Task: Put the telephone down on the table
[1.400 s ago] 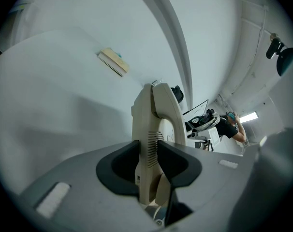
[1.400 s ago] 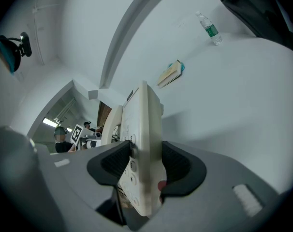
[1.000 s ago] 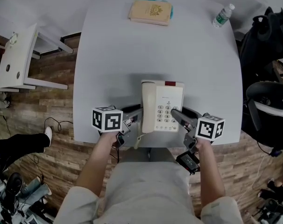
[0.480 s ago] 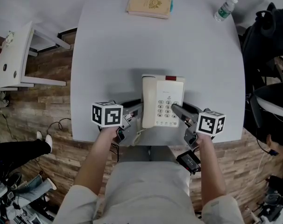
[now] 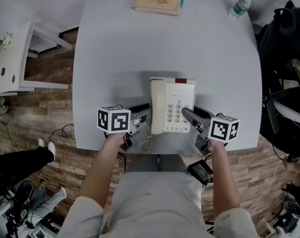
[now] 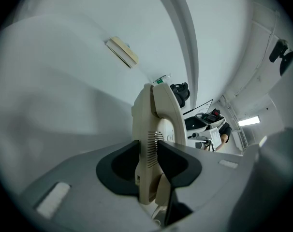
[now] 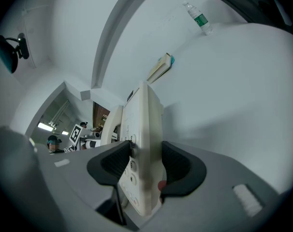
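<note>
In the head view, a cream telephone [image 5: 173, 105] sits over the near middle of a white table [image 5: 140, 48], keypad up, its handset lying along its left side and a curly cord [image 5: 149, 142] hanging off the near end towards the table edge. A soft shadow lies on the table to the left of and behind the telephone, and this view does not tell whether its base touches the top. The left gripper [image 5: 144, 118] pinches the telephone's left edge and the right gripper [image 5: 187, 114] pinches its right edge, each held in one of the person's hands. Well apart, at the far edge, lie a tan book [image 5: 157, 0] and a water bottle [image 5: 240, 5] on its side. In the left gripper view, the left gripper [image 6: 149, 166] has both dark jaws pressed against the ribbed side of the telephone [image 6: 153, 129], one on each face, with the handset arching above them; the book [image 6: 121, 51] shows far off on the table. In the right gripper view, the right gripper [image 7: 145, 166] clamps the keypad edge of the telephone [image 7: 144, 124], one jaw over the buttons and the other on the underside, with the book [image 7: 159, 67] and bottle [image 7: 198, 18] beyond.
</note>
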Tool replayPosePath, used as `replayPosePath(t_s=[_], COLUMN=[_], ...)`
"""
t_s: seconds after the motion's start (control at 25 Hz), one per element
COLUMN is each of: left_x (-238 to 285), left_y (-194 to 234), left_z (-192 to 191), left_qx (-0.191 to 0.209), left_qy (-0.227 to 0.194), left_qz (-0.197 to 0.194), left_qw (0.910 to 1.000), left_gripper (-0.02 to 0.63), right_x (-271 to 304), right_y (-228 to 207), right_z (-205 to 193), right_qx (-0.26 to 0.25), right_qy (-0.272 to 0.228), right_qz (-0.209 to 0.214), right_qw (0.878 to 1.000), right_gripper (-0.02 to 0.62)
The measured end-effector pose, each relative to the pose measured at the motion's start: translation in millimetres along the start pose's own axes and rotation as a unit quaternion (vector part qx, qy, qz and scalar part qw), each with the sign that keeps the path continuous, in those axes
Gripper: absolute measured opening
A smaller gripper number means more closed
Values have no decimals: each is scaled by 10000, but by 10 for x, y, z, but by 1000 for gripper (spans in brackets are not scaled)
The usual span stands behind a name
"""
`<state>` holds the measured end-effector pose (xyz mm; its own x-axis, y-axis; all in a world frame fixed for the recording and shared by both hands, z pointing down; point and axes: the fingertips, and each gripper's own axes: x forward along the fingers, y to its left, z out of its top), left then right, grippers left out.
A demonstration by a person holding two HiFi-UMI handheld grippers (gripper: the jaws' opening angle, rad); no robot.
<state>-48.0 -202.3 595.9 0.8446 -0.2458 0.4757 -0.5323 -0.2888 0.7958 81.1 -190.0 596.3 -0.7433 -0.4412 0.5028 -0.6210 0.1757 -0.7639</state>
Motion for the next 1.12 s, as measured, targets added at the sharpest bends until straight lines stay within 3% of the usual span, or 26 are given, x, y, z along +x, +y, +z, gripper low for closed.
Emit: replayPosePath(t_s=[1.12], left_x=[211], left_y=[218], left_z=[-118], left_qx=[-324], left_qy=[121], left_qz=[7], left_qw=[9994], left_gripper=[132], right_x=[114], right_y=[-269], right_z=[-67], right_qx=[129], right_qy=[15], right_qz=[-105], right_qw=[9999], right_gripper=[217])
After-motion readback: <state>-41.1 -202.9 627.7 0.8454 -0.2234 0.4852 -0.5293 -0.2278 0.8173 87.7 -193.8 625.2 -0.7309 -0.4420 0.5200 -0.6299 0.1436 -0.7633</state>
